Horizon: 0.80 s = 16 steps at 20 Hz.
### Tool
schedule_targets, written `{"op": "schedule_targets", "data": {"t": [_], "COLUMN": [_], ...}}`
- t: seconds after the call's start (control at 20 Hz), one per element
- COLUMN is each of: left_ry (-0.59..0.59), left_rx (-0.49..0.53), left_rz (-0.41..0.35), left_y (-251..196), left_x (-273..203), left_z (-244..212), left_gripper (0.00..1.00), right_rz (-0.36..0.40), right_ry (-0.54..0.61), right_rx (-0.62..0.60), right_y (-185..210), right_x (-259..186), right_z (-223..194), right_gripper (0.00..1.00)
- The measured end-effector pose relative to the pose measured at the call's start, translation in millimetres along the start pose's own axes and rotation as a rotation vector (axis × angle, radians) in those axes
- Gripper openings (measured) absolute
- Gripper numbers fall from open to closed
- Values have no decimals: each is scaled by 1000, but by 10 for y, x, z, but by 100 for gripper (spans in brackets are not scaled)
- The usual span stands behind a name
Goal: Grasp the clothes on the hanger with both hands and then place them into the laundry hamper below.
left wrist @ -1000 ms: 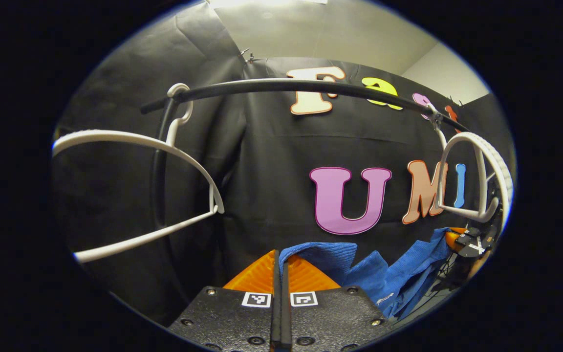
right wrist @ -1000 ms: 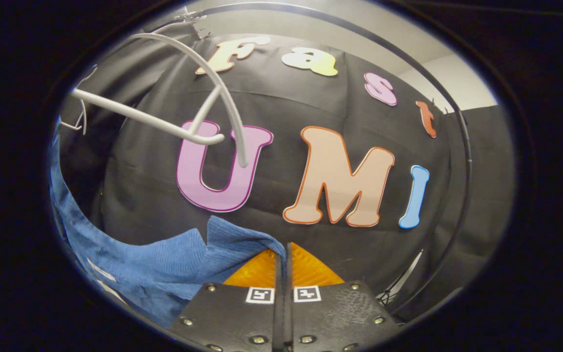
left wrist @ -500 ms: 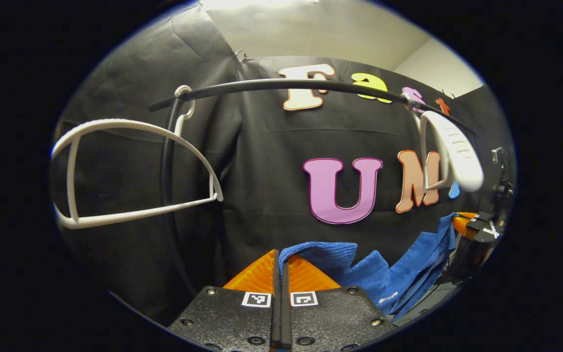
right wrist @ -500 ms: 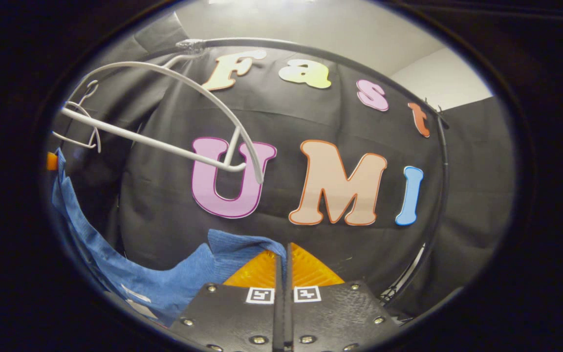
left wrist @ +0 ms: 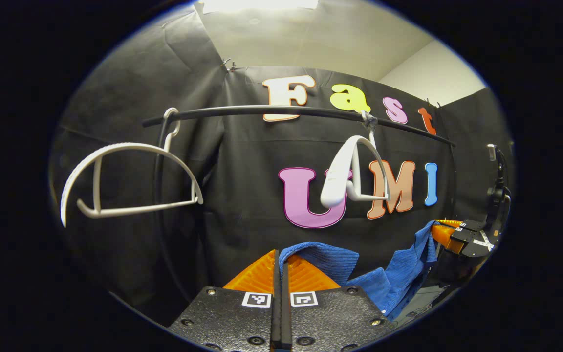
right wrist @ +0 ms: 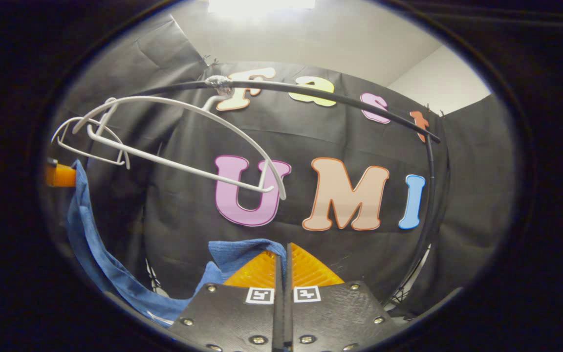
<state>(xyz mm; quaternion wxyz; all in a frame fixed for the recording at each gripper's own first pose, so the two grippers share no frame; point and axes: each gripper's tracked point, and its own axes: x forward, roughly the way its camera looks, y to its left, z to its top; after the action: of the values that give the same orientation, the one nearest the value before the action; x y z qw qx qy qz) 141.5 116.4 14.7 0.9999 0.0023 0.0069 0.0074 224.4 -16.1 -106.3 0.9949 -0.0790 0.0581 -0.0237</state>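
Note:
The blue knitted garment (left wrist: 379, 281) is off the hangers and stretched between both grippers. My left gripper (left wrist: 279, 254) is shut on one corner of it (left wrist: 318, 256) at the bottom of the left gripper view. The right gripper (left wrist: 460, 237) holds the other end at the far right there. In the right gripper view my right gripper (right wrist: 285, 247) is shut on a fold of the garment (right wrist: 235, 252), which sags leftward to the left gripper (right wrist: 59, 175). A bare white hanger (right wrist: 184, 139) hangs from the black rail (right wrist: 311, 90).
The black rail (left wrist: 286, 110) carries two bare white hangers, one at the left (left wrist: 130, 181) and one turned edge-on near the middle (left wrist: 355, 171). A second hanger (right wrist: 91, 142) shows behind the first. The rack's upright post (right wrist: 428, 195) stands at the right.
Both grippers have drawn back from the rail with the garment. The hangers and rail now look smaller and farther off. The emptied hanger has swung and turned on the rail.

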Motion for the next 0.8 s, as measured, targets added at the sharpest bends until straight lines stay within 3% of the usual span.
{"op": "schedule_targets", "data": {"t": [0.5, 0.6, 0.8], "left_ry": [3, 1, -35], "left_rx": [-51, -63, -48], "left_rz": [-17, -30, -32], "left_y": [-521, -616, -701], "left_x": [-83, -30, 70], "left_z": [-188, -163, -120], "left_gripper": [2, 0, 0], "right_rz": [109, 167, 158], "right_ry": [-30, -47, -42], "right_rx": [133, 196, 214], "right_y": [529, 709, 702], "right_x": [-451, -495, -506], "right_z": [103, 121, 92], "right_gripper": [0, 0, 1]}}
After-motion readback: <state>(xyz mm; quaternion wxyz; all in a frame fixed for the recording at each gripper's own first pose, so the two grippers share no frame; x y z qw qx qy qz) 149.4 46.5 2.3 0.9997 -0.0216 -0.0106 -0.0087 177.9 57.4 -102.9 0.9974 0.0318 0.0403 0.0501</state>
